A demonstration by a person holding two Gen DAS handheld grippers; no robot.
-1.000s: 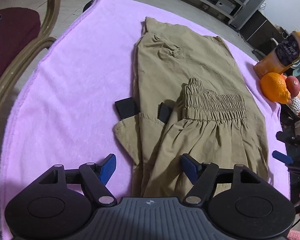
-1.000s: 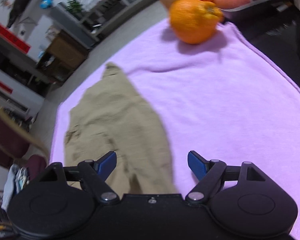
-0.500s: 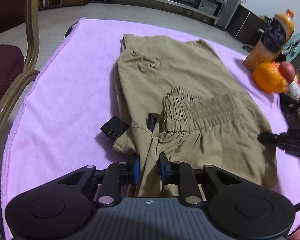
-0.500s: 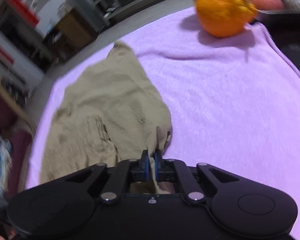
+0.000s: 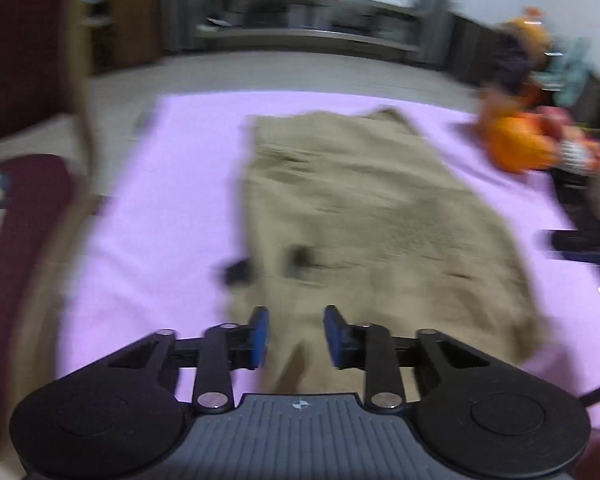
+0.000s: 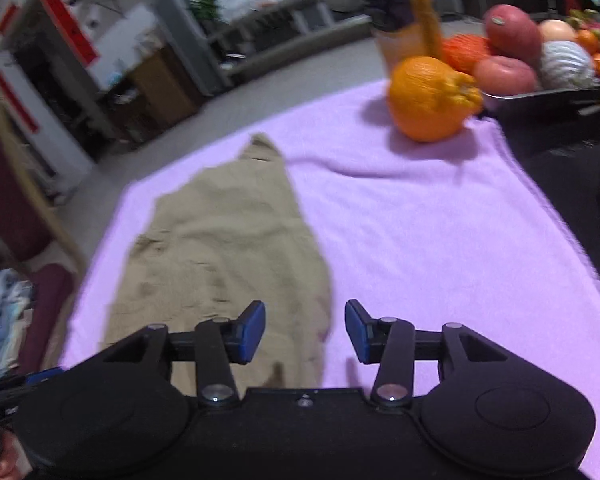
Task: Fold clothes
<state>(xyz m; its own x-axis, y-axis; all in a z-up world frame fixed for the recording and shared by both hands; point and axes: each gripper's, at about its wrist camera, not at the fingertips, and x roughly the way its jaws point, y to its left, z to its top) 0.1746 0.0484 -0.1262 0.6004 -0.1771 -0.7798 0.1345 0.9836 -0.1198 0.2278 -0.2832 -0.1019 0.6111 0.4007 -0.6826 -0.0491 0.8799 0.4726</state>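
Left wrist view, heavy motion blur: left gripper has its blue pads spread a little, with khaki cloth seen in the gap but neither pad pressing on it, so nothing pinched. The khaki garment lies flat on the pink towel, running from the near edge by the pads out toward the far side, slightly right of center. A small black tab pokes out at its left edge, near end. Orange fruit and a blurred bottle sit far right, off the garment. Dark red chair at left beyond the towel. Right wrist view, sharper: right gripper jaws are opening, pads apart, and the garment's right edge falls in the gap below them with no contact I can see. Garment occupies the left half of the towel; the right half is bare pink. Orange stands on the far right corner of the towel, touching a tray of fruit behind it, well apart from the garment.
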